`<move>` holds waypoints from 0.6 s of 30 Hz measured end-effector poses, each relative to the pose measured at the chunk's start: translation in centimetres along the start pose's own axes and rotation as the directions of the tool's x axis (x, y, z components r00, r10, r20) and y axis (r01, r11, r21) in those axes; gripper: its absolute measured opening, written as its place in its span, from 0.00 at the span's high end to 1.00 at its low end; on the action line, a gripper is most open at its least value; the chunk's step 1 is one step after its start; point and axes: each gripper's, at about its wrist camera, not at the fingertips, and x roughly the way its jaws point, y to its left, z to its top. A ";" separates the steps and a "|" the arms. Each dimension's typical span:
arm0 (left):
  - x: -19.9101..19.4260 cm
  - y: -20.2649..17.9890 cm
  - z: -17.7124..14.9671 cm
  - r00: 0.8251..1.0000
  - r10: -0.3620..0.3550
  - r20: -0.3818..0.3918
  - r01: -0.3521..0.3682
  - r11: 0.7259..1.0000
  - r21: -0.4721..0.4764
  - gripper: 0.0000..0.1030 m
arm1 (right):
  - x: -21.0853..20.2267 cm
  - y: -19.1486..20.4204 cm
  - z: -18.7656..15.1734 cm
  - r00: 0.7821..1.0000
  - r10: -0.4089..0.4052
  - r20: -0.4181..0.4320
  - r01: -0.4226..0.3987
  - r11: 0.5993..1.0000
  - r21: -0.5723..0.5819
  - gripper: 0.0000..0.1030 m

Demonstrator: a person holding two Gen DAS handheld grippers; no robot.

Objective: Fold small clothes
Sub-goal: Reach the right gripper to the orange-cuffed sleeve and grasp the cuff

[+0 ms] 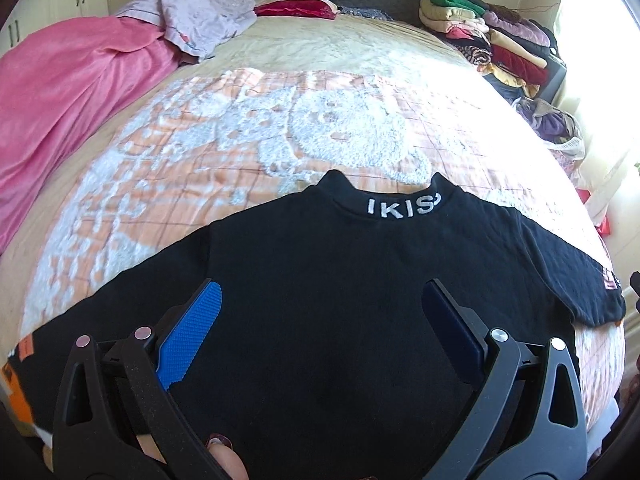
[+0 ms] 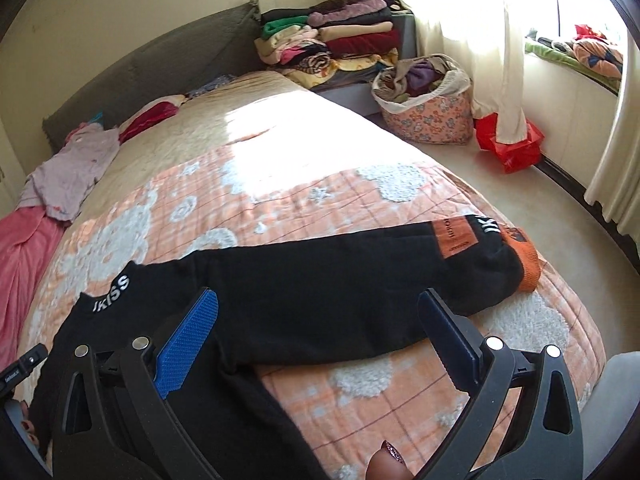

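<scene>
A small black sweater (image 1: 320,264) with white "IKISS" lettering on its collar (image 1: 400,204) lies flat on the bed, sleeves spread to both sides. My left gripper (image 1: 320,296) is open and empty above the sweater's chest. In the right wrist view the same sweater (image 2: 320,284) shows its right sleeve stretched out, ending in an orange cuff (image 2: 524,256). My right gripper (image 2: 316,304) is open and empty above that sleeve near the armpit.
The bed has an orange and white quilt (image 1: 280,132). A pink blanket (image 1: 60,92) and a lilac garment (image 1: 192,16) lie at the far left. Folded clothes (image 2: 332,40) are stacked beyond the bed. A floral basket (image 2: 424,100) and red bag (image 2: 508,144) stand on the floor.
</scene>
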 end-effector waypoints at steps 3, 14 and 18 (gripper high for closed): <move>1.2 -0.6 0.8 1.000 -0.018 -0.011 0.018 1.000 0.004 0.08 | 1.0 -2.4 0.6 1.000 -0.023 -0.012 0.024 0.997 0.068 0.04; 4.4 -2.8 2.4 0.995 -0.099 -0.029 0.099 0.995 0.012 0.08 | 4.1 -10.6 0.7 0.986 -0.153 -0.072 0.167 0.946 0.278 0.04; 5.1 -2.8 2.7 0.996 -0.085 -0.031 0.085 0.996 0.013 0.08 | 5.5 -12.8 -0.4 0.982 -0.149 -0.118 0.182 0.916 0.357 0.04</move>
